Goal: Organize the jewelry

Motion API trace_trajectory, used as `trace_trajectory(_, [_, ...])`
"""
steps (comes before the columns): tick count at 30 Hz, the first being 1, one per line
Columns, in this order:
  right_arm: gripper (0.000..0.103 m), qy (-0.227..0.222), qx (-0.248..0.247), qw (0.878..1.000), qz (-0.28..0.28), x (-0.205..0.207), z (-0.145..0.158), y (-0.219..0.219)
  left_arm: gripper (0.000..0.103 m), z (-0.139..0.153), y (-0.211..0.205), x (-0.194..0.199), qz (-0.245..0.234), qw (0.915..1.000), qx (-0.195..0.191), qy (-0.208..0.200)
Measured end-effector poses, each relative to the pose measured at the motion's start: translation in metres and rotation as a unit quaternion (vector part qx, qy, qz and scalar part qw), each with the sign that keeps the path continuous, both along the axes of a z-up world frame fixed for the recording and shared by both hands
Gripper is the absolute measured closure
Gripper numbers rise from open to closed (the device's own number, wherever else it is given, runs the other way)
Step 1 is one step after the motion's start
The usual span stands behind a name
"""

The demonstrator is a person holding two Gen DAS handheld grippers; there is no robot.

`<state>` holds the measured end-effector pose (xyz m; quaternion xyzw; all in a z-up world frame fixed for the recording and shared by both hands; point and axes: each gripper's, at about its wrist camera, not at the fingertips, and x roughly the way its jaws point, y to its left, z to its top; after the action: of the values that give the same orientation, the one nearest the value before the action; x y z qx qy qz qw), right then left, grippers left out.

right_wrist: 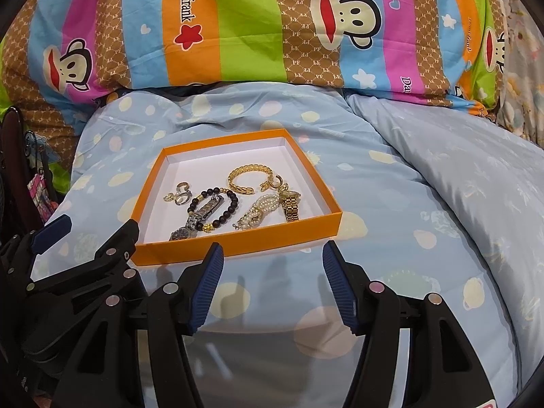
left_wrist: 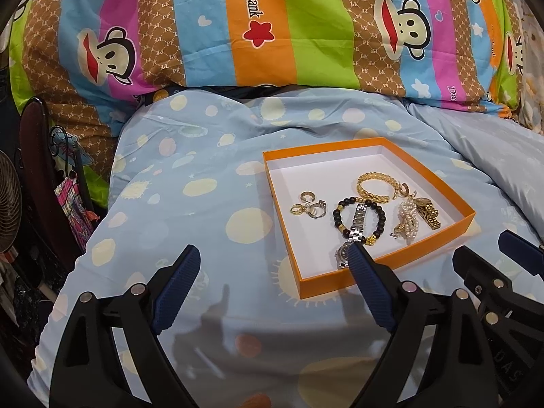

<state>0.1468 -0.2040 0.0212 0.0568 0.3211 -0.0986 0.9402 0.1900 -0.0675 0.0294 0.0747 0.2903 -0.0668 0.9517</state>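
Note:
An orange box [left_wrist: 340,280] [right_wrist: 238,244] with a white inside lies on the bed. In it are several rings [left_wrist: 309,205] [right_wrist: 180,195], a black bead bracelet [left_wrist: 340,204] [right_wrist: 234,200] with a silver watch [left_wrist: 357,224] [right_wrist: 204,209] across it, a gold bracelet [left_wrist: 372,188] [right_wrist: 250,178], a pearl piece [left_wrist: 409,221] [right_wrist: 256,210] and a gold watch [left_wrist: 430,214] [right_wrist: 290,205]. My left gripper [left_wrist: 272,251] [right_wrist: 91,231] is open and empty at the box's near left corner. My right gripper [right_wrist: 273,250] [left_wrist: 489,248] stands open and empty just before the front wall.
The box rests on a light blue quilt [left_wrist: 204,187] [right_wrist: 425,204] with pale spots. A striped cartoon-monkey pillow [left_wrist: 272,34] [right_wrist: 238,27] lies behind it. A fan [left_wrist: 8,204] and a dark rack [left_wrist: 34,136] with hanging items stand beyond the bed's left edge.

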Motion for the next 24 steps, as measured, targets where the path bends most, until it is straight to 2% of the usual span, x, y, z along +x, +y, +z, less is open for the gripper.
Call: trace_trajectory(24, [0.043, 0.001, 0.000, 1.000, -0.001, -0.0012, -0.0019, -0.0006, 0.016, -0.0020, -0.0001, 0.0014, -0.004, 1.0000, 0.000, 0.009])
